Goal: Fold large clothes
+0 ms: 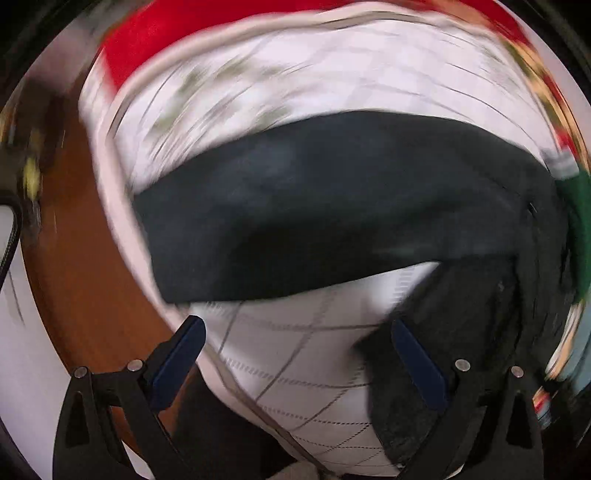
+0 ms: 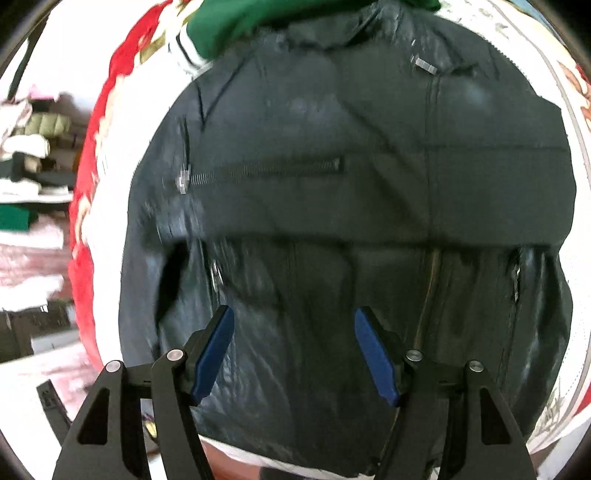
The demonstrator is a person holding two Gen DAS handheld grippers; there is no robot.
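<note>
A black leather jacket with zip pockets lies spread on a white quilted bedspread. In the left wrist view one black sleeve stretches flat across the bedspread, and the jacket's body lies at the right. My left gripper hangs open above bare bedspread, its right finger over the jacket's edge, nothing between its fingers. My right gripper stands open just above the jacket's lower front, holding nothing. The left wrist view is blurred by motion.
A green garment lies at the jacket's collar end. A red patterned blanket borders the bedspread. Brown floor shows past the bed's left edge. Piles of folded clothes lie at the far left.
</note>
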